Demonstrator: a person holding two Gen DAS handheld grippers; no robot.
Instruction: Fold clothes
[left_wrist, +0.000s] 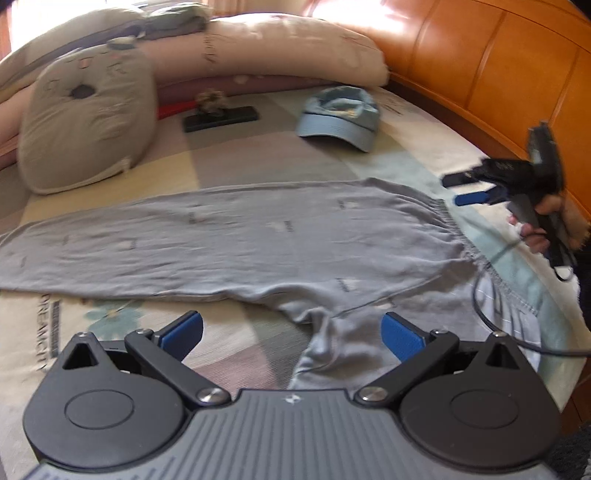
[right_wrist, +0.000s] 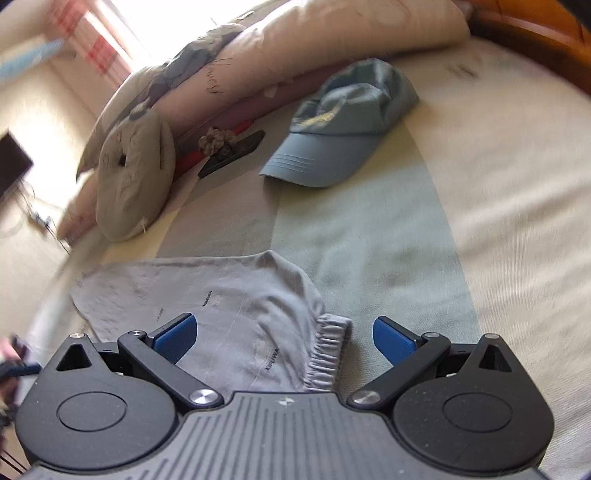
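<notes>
Left gripper (left_wrist: 291, 332) spread wide, empty, hovering over near edge of grey trousers (left_wrist: 236, 240) lying flat across patchwork bedspread (left_wrist: 229, 155); bunched crotch fabric between the blue pads (left_wrist: 184, 330). Right gripper (right_wrist: 284, 338) likewise wide open, gripping nothing, elastic waistband (right_wrist: 328, 354) just ahead between its fingers. Beyond trousers: blue cap (right_wrist: 332, 140), grey cushion (left_wrist: 85, 125), black phone (left_wrist: 221, 118).

The bed (left_wrist: 258, 162) is covered by a pastel patchwork blanket (right_wrist: 369, 236). Directly on it lie grey trousers (left_wrist: 236, 236) spread flat across the near side, a light-blue cap (left_wrist: 338, 120) further back, a dark phone (left_wrist: 220, 119) — a small brownish thing on top — and a grey cushion (left_wrist: 86, 122) leaning against rolled bedding (left_wrist: 280, 48).
</notes>
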